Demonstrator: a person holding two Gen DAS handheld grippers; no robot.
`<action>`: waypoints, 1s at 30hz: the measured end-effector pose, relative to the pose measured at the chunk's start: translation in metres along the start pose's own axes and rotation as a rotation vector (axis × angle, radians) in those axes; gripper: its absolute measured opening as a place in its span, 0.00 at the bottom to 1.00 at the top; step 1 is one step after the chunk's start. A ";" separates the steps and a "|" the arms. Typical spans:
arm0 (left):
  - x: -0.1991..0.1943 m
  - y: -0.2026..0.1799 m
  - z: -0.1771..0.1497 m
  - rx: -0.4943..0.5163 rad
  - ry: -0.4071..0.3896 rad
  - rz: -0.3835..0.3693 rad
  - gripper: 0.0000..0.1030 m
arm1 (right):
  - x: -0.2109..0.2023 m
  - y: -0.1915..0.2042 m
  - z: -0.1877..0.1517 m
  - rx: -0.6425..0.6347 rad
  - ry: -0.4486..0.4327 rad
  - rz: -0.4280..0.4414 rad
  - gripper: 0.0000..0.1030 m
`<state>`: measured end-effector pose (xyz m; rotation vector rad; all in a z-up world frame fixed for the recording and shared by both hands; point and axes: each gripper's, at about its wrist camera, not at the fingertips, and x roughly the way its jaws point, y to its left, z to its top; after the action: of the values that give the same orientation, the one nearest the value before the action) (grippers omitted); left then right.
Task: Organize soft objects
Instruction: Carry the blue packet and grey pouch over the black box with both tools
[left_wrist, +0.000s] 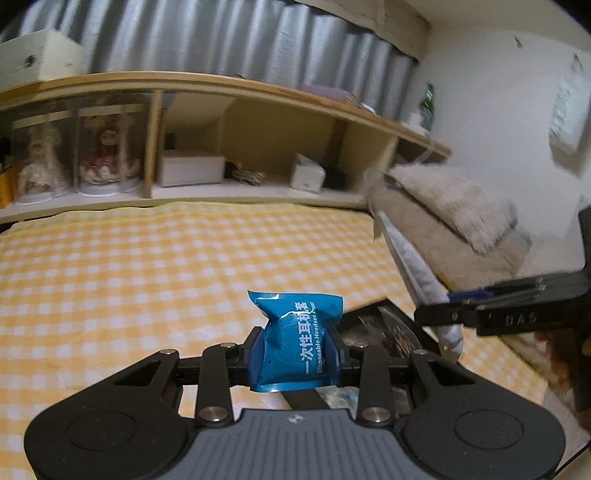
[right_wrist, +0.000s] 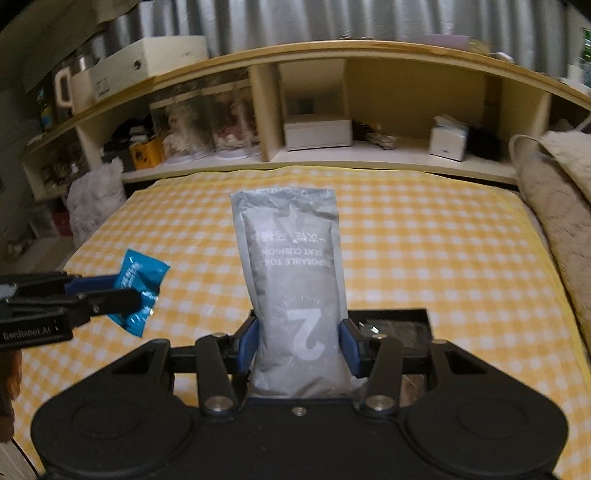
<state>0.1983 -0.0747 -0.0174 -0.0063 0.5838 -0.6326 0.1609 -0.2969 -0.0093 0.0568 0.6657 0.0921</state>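
Observation:
My left gripper (left_wrist: 295, 356) is shut on a blue packet (left_wrist: 300, 334) of disposable headset covers and holds it above the yellow checked bed (left_wrist: 147, 280). My right gripper (right_wrist: 300, 341) is shut on a tall grey seat-cushion packet (right_wrist: 295, 280), held upright over the bed (right_wrist: 424, 251). In the right wrist view the left gripper (right_wrist: 125, 295) and its blue packet (right_wrist: 142, 277) sit at the left. In the left wrist view the right gripper (left_wrist: 439, 314) shows at the right with the grey packet (left_wrist: 410, 258) seen edge-on. A black tray (left_wrist: 384, 328) with more packets lies below both grippers; its rim (right_wrist: 391, 314) shows behind the right fingers.
A wooden headboard shelf (right_wrist: 369, 155) holds white boxes, dolls in clear cases and small items. A beige furry pillow (left_wrist: 443, 206) lies at the bed's right side. A white fluffy object (right_wrist: 94, 199) stands left of the bed.

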 end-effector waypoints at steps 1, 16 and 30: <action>0.005 -0.006 -0.002 0.017 0.011 0.001 0.35 | -0.004 -0.003 -0.004 0.005 -0.002 -0.008 0.47; 0.096 -0.056 -0.011 0.063 0.145 0.048 0.35 | 0.006 -0.034 -0.043 0.119 0.061 -0.039 0.47; 0.122 -0.054 -0.022 0.130 0.210 0.094 0.52 | 0.030 -0.032 -0.050 0.113 0.141 -0.009 0.49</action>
<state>0.2363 -0.1827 -0.0889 0.2103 0.7404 -0.5827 0.1554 -0.3242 -0.0692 0.1573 0.8115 0.0497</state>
